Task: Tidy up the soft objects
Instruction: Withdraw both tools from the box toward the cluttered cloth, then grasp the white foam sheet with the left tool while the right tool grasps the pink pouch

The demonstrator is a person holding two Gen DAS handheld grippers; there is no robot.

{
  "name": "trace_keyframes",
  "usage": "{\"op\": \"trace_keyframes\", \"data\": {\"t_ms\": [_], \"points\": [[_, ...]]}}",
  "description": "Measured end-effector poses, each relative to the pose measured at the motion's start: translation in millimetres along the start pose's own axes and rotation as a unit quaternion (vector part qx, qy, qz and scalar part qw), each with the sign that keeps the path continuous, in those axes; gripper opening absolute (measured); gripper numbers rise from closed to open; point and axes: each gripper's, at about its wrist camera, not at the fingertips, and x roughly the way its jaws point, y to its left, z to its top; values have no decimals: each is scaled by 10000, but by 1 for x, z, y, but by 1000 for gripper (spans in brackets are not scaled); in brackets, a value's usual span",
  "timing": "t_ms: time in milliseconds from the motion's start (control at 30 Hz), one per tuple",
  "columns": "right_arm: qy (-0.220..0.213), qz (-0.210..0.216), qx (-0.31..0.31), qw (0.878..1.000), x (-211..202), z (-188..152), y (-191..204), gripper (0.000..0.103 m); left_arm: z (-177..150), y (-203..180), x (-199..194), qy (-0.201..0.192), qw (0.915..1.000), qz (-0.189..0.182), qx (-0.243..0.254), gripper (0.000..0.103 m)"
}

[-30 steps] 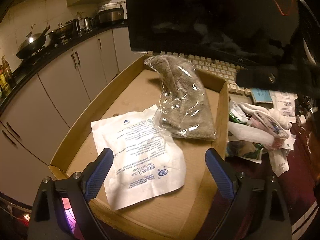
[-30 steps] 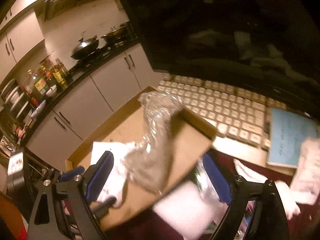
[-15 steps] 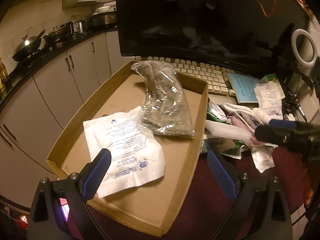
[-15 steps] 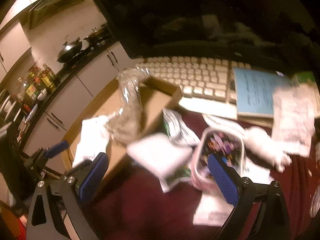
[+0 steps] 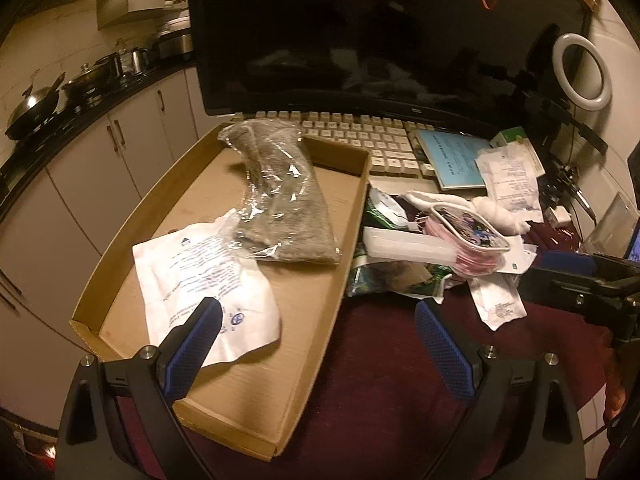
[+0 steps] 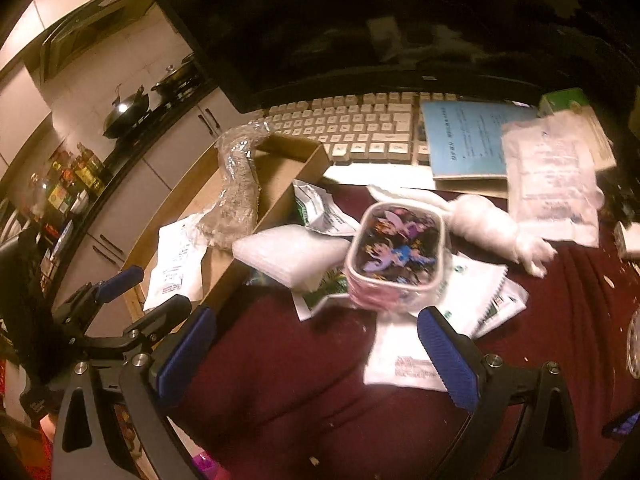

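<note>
Both claws (image 5: 316, 346) (image 6: 316, 356) gape empty; the blurred cartoon pouch (image 6: 396, 256) partly hides packets beneath.

One tray (image 5: 352, 216), two packets inside (image 5: 200, 276), (image 5: 280, 208).

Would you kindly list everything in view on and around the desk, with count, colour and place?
Tray: one, brown cardboard, desk's left.
Towel bag: one, grey in clear plastic, tray's far end.
White pouch: one, printed, tray's near end.
Cartoon pouch: one, pink and purple, atop the pile right of tray.
Foam pack: one, white, against tray wall.
Plush: one, white, behind cartoon pouch.
Keyboard: one, cream, under monitor.
Booklet: one, blue, right of keyboard.
Ring light: one, white, far right.
Left gripper: open, over tray's near corner.
Right gripper: open, empty, before the pile.
</note>
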Motion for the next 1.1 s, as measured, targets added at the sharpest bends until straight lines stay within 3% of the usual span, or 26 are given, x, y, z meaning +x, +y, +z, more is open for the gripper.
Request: {"op": "trace_keyframes", "data": {"t_ms": [400,800,1100], "points": [[1,-644,141,9978,-25,-33,-41,102,3,-28,11,135,9991,-231,340,97],[281,-738,476,9957,-5,-40,-65,102,27,-68,37,158,9941,-123,1069,97],[438,-726,413,9955,15,-34,-58,102,37,-74,70,388,9929,38,1123,97]]}}
